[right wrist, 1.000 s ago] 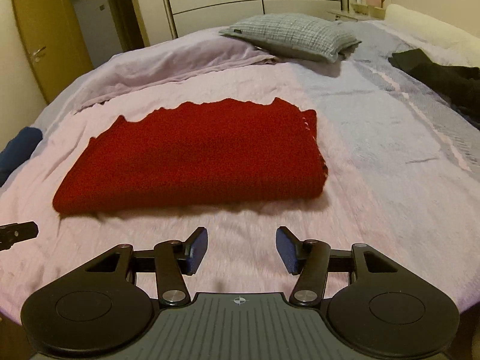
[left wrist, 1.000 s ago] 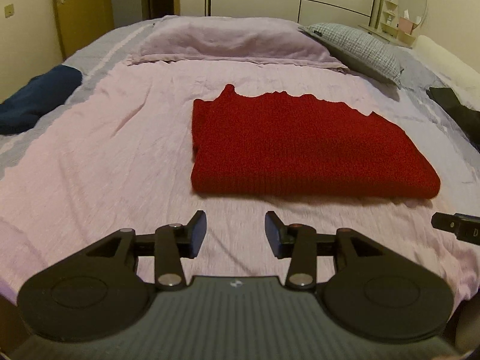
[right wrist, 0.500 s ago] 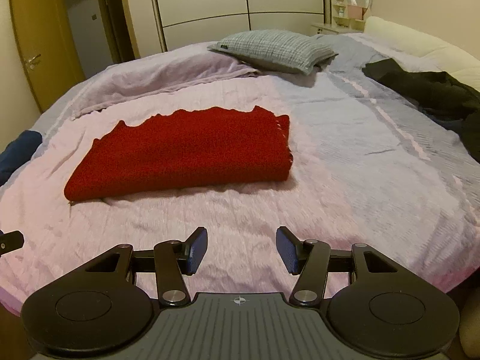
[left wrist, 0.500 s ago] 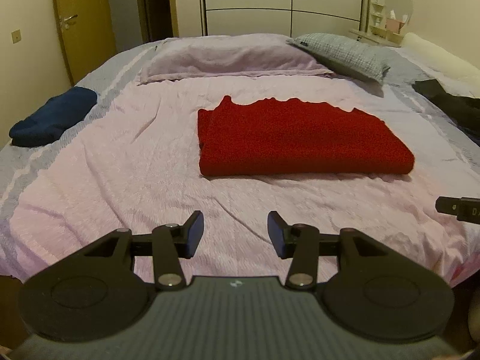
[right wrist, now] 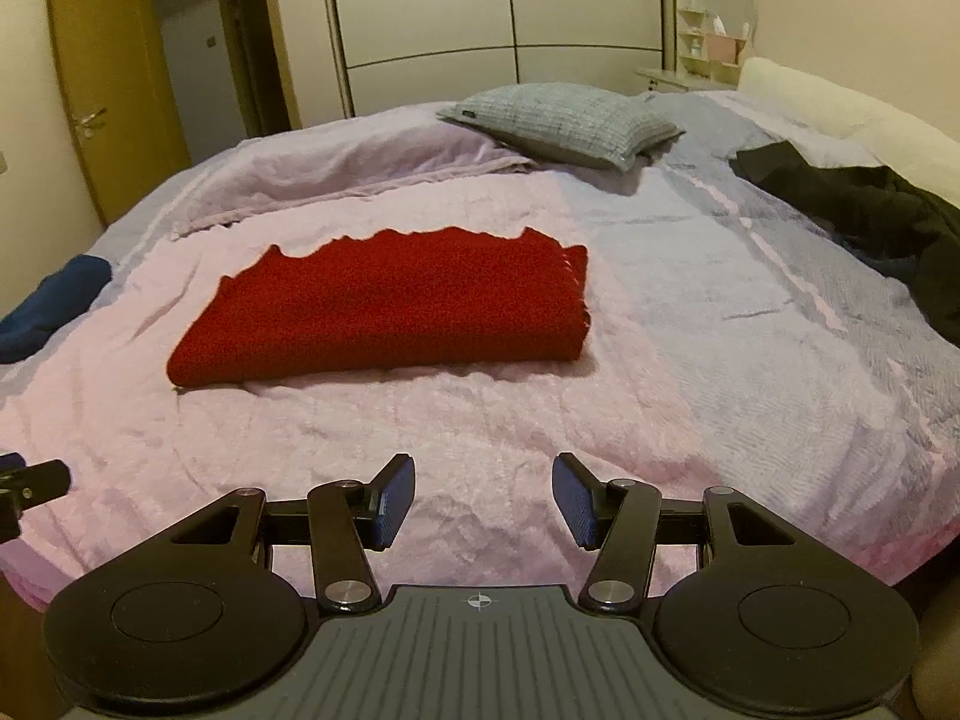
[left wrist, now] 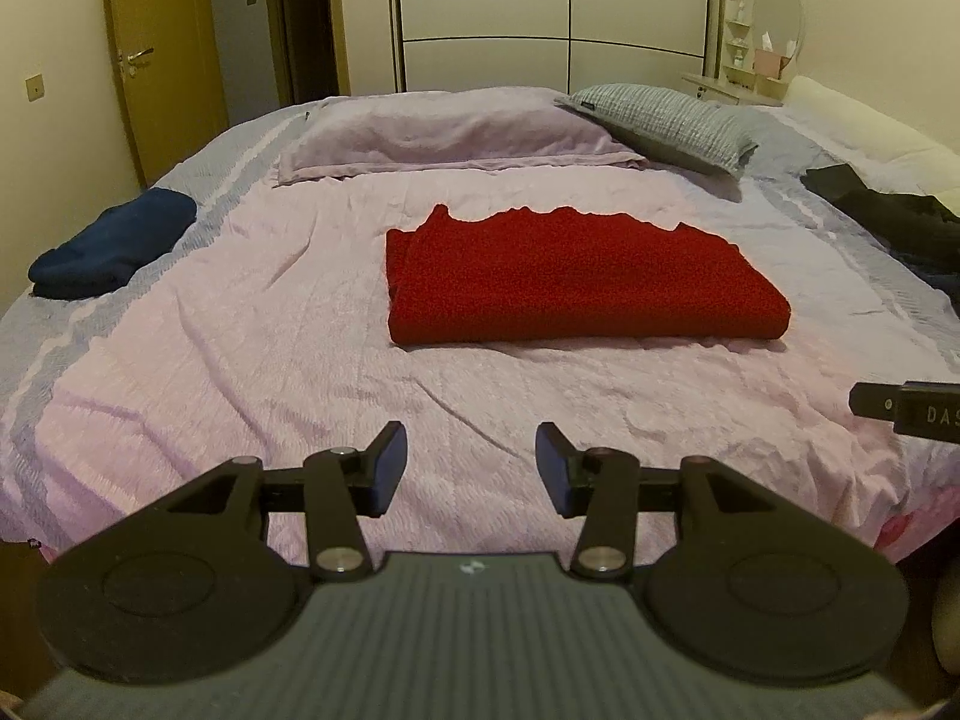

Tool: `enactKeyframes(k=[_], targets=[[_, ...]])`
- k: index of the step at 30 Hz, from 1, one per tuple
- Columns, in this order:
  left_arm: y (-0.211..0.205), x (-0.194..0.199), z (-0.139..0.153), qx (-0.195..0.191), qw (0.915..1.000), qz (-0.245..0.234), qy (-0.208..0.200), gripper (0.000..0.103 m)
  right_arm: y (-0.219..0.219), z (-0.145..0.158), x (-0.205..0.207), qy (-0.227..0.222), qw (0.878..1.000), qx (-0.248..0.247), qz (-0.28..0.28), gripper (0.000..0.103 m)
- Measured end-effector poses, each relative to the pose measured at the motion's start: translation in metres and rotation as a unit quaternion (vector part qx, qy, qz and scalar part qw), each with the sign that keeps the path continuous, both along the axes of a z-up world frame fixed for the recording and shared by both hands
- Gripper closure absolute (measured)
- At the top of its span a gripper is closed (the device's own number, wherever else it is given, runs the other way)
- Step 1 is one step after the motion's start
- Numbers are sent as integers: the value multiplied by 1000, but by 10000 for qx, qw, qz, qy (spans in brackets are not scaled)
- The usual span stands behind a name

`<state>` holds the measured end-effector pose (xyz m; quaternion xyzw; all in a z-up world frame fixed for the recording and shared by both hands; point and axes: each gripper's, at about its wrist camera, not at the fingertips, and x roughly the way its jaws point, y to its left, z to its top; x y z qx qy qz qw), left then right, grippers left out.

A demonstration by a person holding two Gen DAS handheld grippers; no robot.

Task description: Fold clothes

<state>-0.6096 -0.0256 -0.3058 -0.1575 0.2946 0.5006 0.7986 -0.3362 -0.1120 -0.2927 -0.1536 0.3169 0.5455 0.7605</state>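
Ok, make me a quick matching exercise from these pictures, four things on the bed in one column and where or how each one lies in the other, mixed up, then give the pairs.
Things:
1. red sweater
2. dark blue garment
3. black clothing
4. grey checked pillow

Place or state:
A. crumpled in a heap at the bed's right side
B. folded flat in the middle of the bed
C. at the far end, beside the lilac pillow
D. bundled at the bed's left edge

Pairs: 1-B, 2-D, 3-A, 4-C

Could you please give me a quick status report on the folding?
Left gripper and right gripper open, fingers empty. Red knitted garment lies folded on the pink bedspread. Nothing between grippers and garment.
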Motion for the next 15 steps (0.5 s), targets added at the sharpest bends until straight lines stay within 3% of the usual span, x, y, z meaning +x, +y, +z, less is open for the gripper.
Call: enactKeyframes(k=[15], targets=[[8,7,-2,-48,9999,-138,-40,60,3,-3,1,-100,9999,-65,27,48]])
